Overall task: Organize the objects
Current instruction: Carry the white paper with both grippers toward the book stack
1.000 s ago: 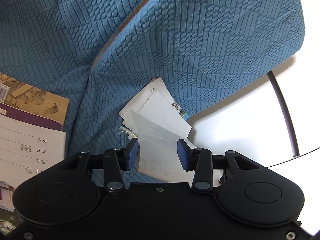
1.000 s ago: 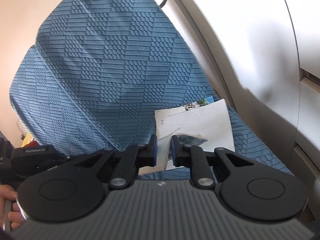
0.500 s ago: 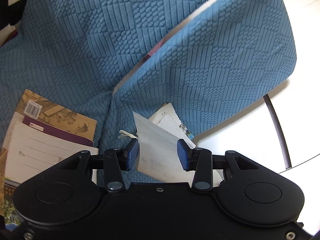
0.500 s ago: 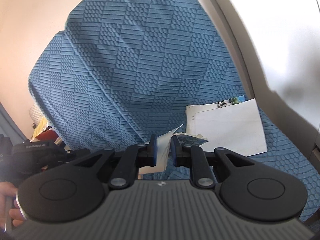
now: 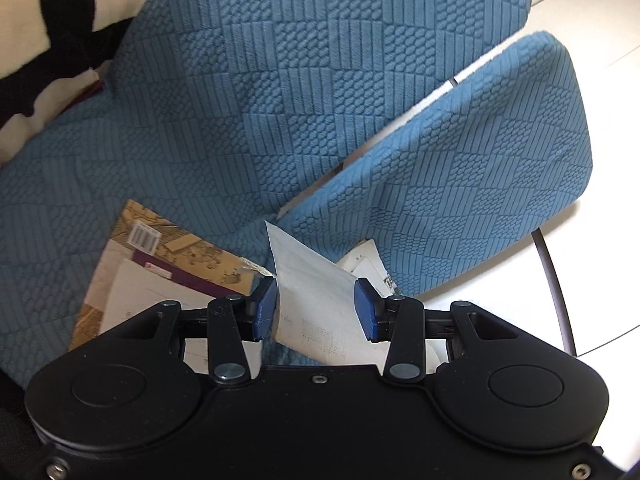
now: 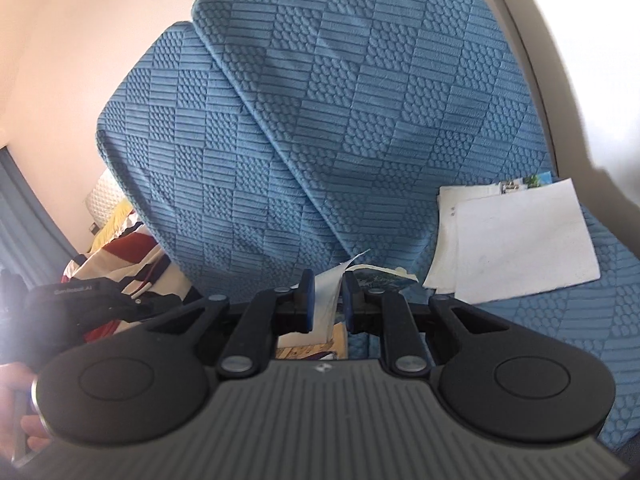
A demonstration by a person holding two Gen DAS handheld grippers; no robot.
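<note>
My left gripper [image 5: 316,309] has a bent white sheet [image 5: 316,300] spanning the gap between its blue pads, touching both. In the right wrist view my right gripper [image 6: 326,300] is shut on the same white sheet [image 6: 329,294], with a blue-green printed cover [image 6: 380,277] beside its right pad. The sheet hangs above a blue textured sofa seat [image 5: 80,200]. A stack of books [image 5: 176,254], with brown, purple and white covers, lies on the seat just left of my left gripper. A pile of white papers [image 6: 516,240] rests on the seat to the right, its corner [image 5: 366,262] showing past the sheet.
Blue back cushions [image 6: 360,100] rise behind the seat. Striped black, white and red fabric [image 5: 44,40] lies at the far left. A white surface with a dark curved rim [image 5: 554,292] borders the sofa on the right. A person's hand [image 6: 18,420] holds the left gripper's body [image 6: 80,296].
Both grippers have moved left along the sofa with the sheet between them. The white paper pile has slid off to the right and the book stack has come closer to my left gripper.
</note>
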